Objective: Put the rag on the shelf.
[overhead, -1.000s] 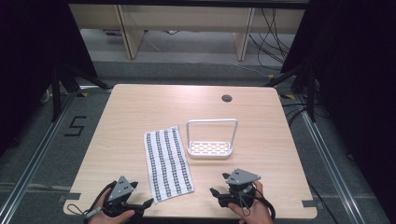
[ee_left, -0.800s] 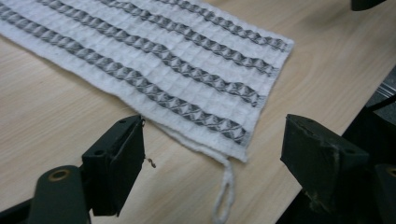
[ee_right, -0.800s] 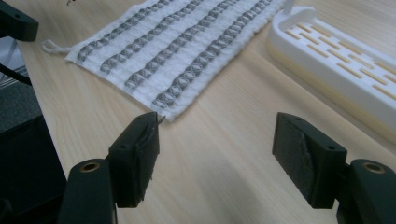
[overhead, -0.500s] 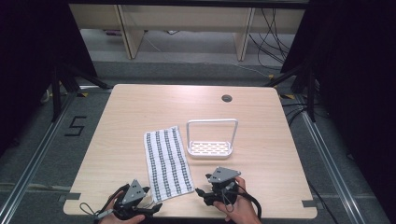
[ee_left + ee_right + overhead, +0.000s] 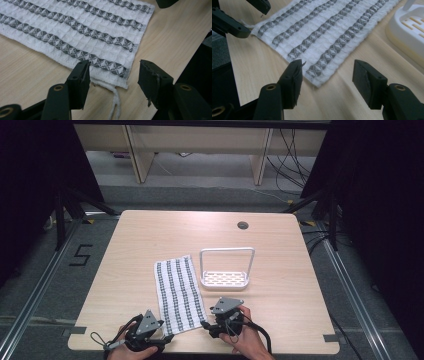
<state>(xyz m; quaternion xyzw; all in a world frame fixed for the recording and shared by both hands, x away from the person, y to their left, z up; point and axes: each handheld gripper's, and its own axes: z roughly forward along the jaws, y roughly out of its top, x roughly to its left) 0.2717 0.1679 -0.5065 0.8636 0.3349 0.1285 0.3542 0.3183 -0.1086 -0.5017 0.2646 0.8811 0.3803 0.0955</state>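
Observation:
A white towel (image 5: 178, 292) with dark patterned stripes lies flat on the wooden table (image 5: 135, 240). My left gripper (image 5: 169, 337) is open at the towel's near left corner (image 5: 120, 80), where a loose thread hangs out; the jaws stand wide on either side of that corner. My right gripper (image 5: 204, 324) is open at the near right corner (image 5: 318, 81), jaws straddling it just above the table. Neither holds anything. In the right gripper view the left gripper's black jaws (image 5: 244, 15) show at the upper left.
A white slotted tray (image 5: 225, 278) with an upright wire handle stands just right of the towel, also at the right edge of the right gripper view (image 5: 407, 27). A round cable hole (image 5: 242, 225) sits at the table's far side. The table's front edge is close behind both grippers.
Both grippers have moved inward along the front edge toward the towel's near corners, the left one rightward and the right one leftward. The towel has not moved.

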